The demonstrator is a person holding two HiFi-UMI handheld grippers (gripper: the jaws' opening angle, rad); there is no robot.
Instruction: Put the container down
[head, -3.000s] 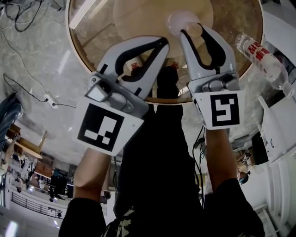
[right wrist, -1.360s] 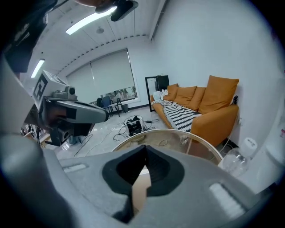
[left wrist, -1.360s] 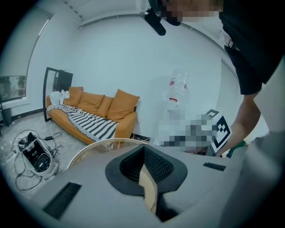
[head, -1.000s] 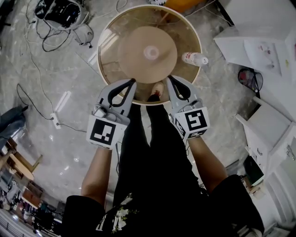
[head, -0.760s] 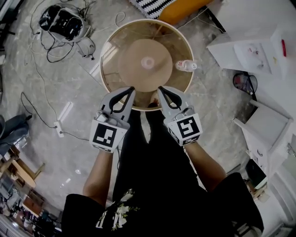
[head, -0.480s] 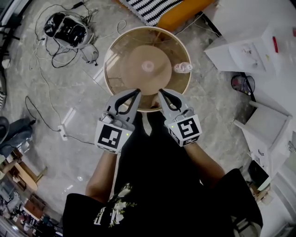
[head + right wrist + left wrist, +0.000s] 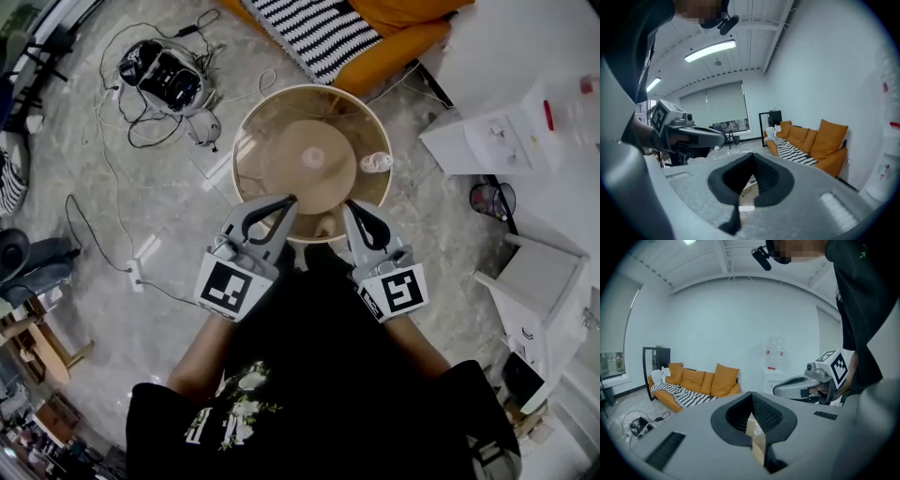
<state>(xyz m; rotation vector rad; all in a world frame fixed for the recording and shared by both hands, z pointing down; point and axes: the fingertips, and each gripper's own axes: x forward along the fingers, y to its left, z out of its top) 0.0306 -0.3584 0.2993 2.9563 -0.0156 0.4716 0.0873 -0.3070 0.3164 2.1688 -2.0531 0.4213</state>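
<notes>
Head view: we see the left gripper (image 7: 286,201) and right gripper (image 7: 351,208) held side by side just over the near rim of the round table (image 7: 246,141), each cube showing a black-and-white square marker. The bottle (image 7: 377,162) stands upright on the table near its right rim, well apart from both grippers; its label is too small to read. An orange sofa (image 7: 394,37) with a striped blanket (image 7: 319,33) sits beyond the table, cables (image 7: 103,169) on the floor to the left. Left gripper view: we see the jaws drawn together with nothing gripped, only a sliver of beige behind them; a water dispenser (image 7: 774,363) by the wall carries a red label we can't read. Right gripper view: jaws closed, empty; red marks at the right edge unreadable.
</notes>
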